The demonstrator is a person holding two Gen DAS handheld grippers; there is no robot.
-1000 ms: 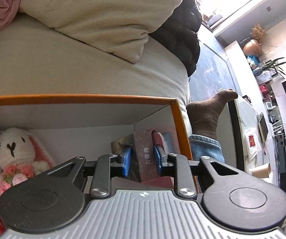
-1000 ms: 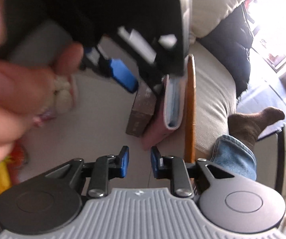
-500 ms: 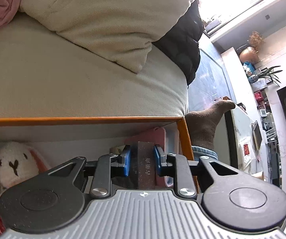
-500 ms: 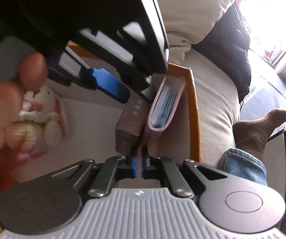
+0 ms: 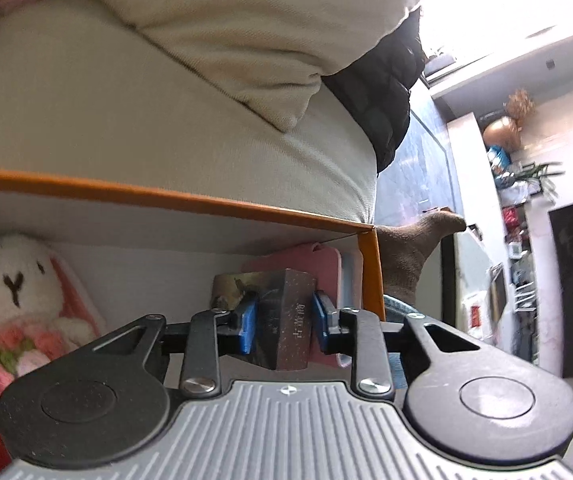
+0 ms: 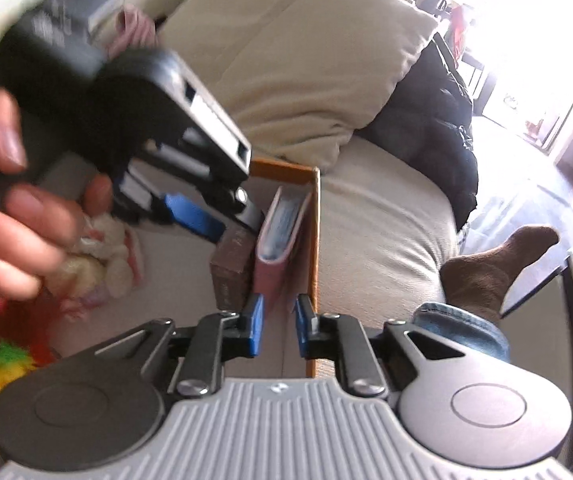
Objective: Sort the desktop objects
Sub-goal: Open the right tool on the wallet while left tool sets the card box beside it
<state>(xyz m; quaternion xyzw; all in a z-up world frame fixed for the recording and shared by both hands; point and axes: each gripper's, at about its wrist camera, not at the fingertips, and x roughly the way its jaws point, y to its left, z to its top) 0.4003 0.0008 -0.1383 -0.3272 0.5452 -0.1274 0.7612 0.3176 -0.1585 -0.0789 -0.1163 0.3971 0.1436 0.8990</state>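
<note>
Right wrist: right gripper (image 6: 277, 326) jaws reopened; left gripper (image 5: 284, 328) still clamps brown book (image 5: 286, 320).

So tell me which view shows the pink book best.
The right wrist view: the pink book stands on edge against the orange box wall, page edges and cover both visible, beside the brown book. In the left wrist view only part of its cover shows behind the brown book.

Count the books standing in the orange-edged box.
2. A brown book stands between the left gripper's fingers. A pink book stands right beside it, against the box's end wall. The grippers could hide others.
</note>
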